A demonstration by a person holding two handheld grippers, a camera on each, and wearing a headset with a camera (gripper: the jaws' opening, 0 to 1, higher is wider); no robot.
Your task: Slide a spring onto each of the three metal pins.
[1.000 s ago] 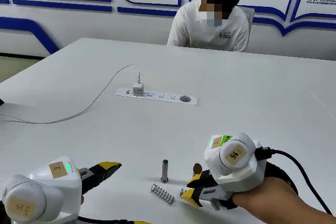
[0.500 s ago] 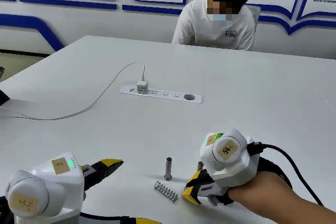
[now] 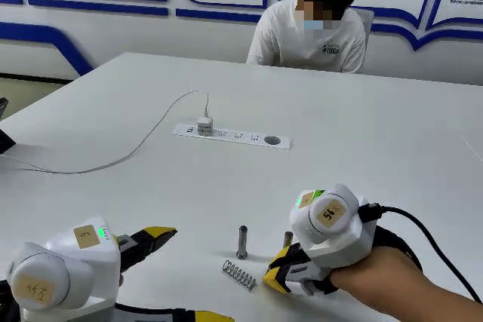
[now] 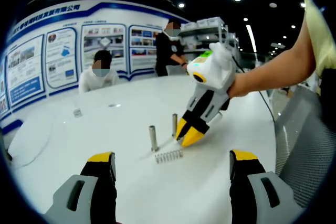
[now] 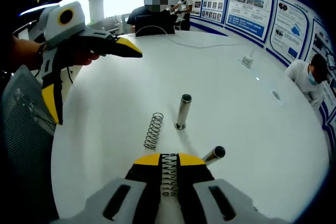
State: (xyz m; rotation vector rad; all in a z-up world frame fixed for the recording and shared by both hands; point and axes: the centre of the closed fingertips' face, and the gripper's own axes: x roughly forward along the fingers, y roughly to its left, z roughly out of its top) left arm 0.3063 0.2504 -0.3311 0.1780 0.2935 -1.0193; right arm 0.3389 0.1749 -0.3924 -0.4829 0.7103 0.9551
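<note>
My right tongs [image 5: 168,158] are clenched on a spring [image 5: 168,174]. It lies lengthwise in the slot between the jaws, with its coils running back toward my hand. My left tongs [image 4: 171,157] are released, jaws wide apart and grasping nothing, low over the bench [image 3: 355,148].

A second, loose spring [image 3: 238,274] lies flat on the bench between my two tongs. Just past it a metal pin [image 3: 242,241] stands upright. Another pin [image 3: 287,239] stands just beside my right tongs, partly hidden by them in the head view.

I judge the spring to be very light: a thin wire coil, soft along its length and easy to crush sideways. The smooth wire will likely be slippery, and too hard a pinch could kink it or flick it out. I would hold it gently across the coils toward one end, so the other end stays open to go over a pin's top. The pins look stiff and bare. I cannot tell whether they are fixed or free-standing, so a sideways nudge might tip one.
</note>
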